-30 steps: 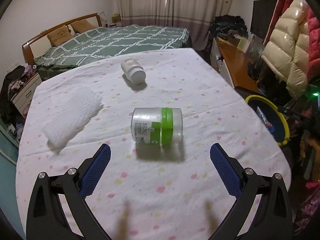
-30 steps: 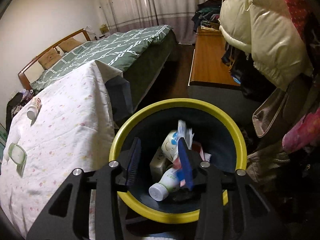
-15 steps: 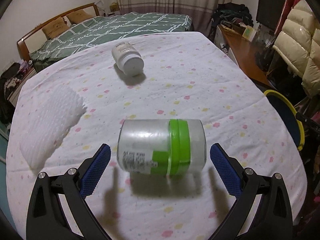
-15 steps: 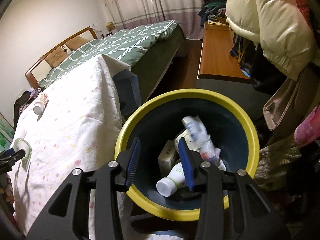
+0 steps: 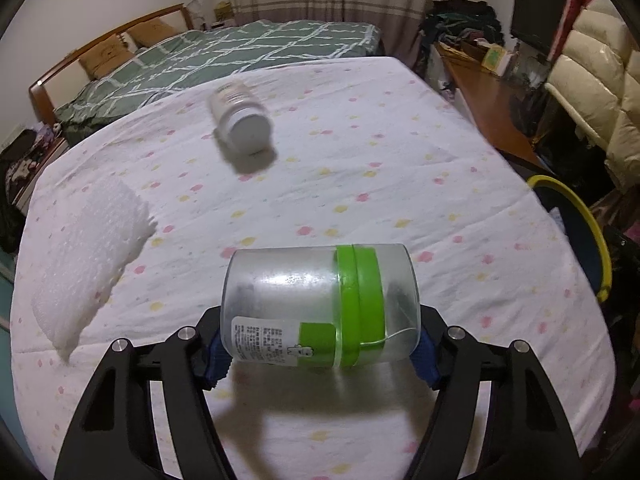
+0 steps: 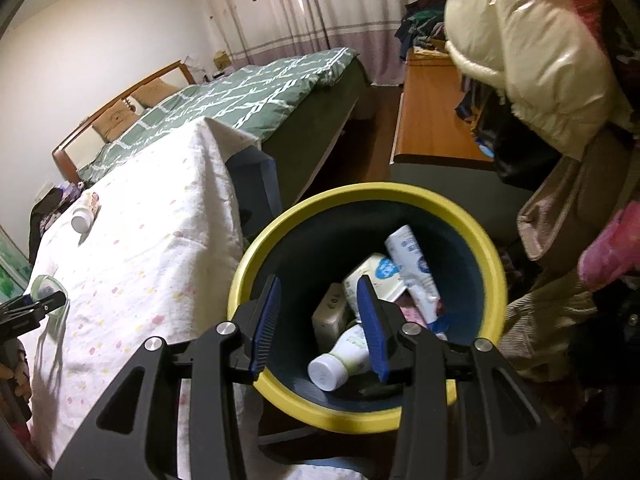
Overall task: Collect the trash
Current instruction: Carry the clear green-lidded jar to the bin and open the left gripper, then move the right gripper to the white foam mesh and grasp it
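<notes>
The left tool (image 5: 320, 350) is closed around a clear plastic jar (image 5: 320, 306) with a green band, one blue pad at each end; the jar lies on its side between the pads, just above the surface (image 5: 400, 168), which is draped in a white cloth dotted pink and yellow; its shadow falls on the cloth right beneath it. Farther back on the same surface a white pill bottle (image 5: 242, 120) lies on its side, blurred; to the left rests a white foam sheet (image 5: 86, 256), well apart from both. At the right edge stands the yellow-rimmed bin (image 5: 592, 220), beside the surface.

The right tool (image 6: 318, 318) hangs over that bin (image 6: 280, 236) with its jaws partly open and nothing between them; inside the bin lie a white tube (image 6: 412, 268), a white bottle (image 6: 340, 358) and a small carton (image 6: 330, 314), piled against one another.
</notes>
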`<state>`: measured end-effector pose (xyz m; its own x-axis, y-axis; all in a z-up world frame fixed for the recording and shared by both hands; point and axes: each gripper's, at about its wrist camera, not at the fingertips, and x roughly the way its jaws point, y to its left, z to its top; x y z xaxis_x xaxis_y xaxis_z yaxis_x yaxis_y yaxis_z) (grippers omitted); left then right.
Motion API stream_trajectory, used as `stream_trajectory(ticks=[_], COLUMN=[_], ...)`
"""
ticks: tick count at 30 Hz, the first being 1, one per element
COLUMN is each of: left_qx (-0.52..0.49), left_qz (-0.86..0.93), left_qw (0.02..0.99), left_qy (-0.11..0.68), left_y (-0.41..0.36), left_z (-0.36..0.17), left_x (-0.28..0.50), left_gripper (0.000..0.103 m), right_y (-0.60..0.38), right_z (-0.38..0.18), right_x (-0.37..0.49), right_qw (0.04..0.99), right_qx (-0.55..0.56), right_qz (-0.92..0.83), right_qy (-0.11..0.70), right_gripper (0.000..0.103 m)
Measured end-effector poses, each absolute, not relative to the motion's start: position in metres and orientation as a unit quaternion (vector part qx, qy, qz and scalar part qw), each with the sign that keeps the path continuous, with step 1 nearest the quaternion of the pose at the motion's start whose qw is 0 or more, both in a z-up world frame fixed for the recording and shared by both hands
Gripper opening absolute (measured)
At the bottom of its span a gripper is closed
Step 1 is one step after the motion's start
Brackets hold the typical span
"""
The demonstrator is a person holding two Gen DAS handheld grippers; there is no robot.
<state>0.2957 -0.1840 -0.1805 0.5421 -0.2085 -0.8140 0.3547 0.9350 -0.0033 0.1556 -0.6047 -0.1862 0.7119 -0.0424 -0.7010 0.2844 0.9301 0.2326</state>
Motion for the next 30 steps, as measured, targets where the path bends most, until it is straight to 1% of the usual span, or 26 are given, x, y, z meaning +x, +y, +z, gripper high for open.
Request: stream_trajectory(ticks=[6,14,18,23,25,26,27,28,30], left_qx=[0.103,0.146,0.169,0.19,0.193,0.192,0.191,0.188,0.18], left_qz=[-0.215,-0.325,-0.375,-0.4,-0.401,-0.398,-0.393,-0.385,-0.38], left_qw=[0.871,0.84,0.813,0.788,0.781,0.781,0.783,0.792,0.798], left_qy=[0.43,0.41,0.412,0.427,0.438,0.441,0.441,0.435,0.431], left_y=[-0.23,-0.345,-0.413,-0.48,-0.499,-0.505,-0.511,-0.514,-0.51], left_z=[-0.157,-0.137,-0.142,-0.164,-0.174,-0.179,-0.183,-0.183,-0.18], left_x=[0.283,0.269,0.259,0.251,0.254,0.256,0.259,0.261,0.263], left_gripper=[0.07,0.07,0.07,0.07,0.07,0.076,0.087,0.09,0.091], right_y=[-0.618,-0.641,-0.65,-0.66,-0.664,-0.666,-0.667,-0.668,-0.669], right_z=[-0.183,-0.184,-0.186,-0.189,-0.188,-0.188,-0.187,-0.187,-0.186], right_x=[0.13,0.094,0.078,0.062,0.056,0.053,0.051,0.049,0.047], right_qw=[0.913,0.91,0.907,0.903,0.903,0.903,0.903,0.902,0.902], right_qx=[0.169,0.175,0.178,0.19,0.194,0.197,0.198,0.199,0.2], right_qz=[-0.108,-0.133,-0.14,-0.151,-0.154,-0.156,-0.157,-0.158,-0.16], right_qy=[0.356,0.353,0.356,0.354,0.351,0.349,0.348,0.348,0.347], right_gripper=[0.038,0.038,0.038,0.038,0.041,0.044,0.045,0.045,0.045])
